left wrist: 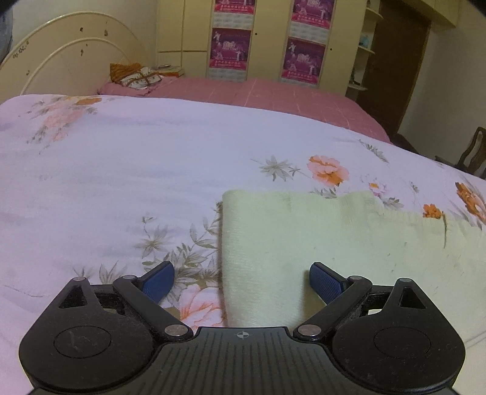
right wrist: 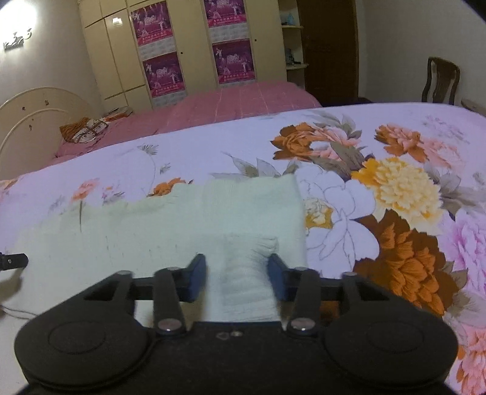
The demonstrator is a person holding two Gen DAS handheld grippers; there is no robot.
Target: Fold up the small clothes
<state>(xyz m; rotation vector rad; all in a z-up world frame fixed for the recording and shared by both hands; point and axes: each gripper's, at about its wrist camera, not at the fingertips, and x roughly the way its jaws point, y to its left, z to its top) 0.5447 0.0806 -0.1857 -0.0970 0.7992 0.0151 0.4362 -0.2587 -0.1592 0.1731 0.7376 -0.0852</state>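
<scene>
A home bedroom: bed [left wrist: 273, 94], headboard [left wrist: 70, 63], wardrobe [right wrist: 121, 60], floral quilt [left wrist: 121, 158].

A floral quilt [right wrist: 395, 188] is spreading across the near bed, a pink bedspread [right wrist: 243, 103] lying beyond it. Cream wardrobes [right wrist: 121, 60] carrying purple posters [right wrist: 234, 60] are lining the far wall, a wooden chair [right wrist: 440, 80] standing at far right, a wall lamp [right wrist: 18, 18] glowing far left.

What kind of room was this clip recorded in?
Most likely a home bedroom. A bed with a pink sheet and a rounded cream headboard stands behind the floral quilt, with a wardrobe along the far wall.
</scene>
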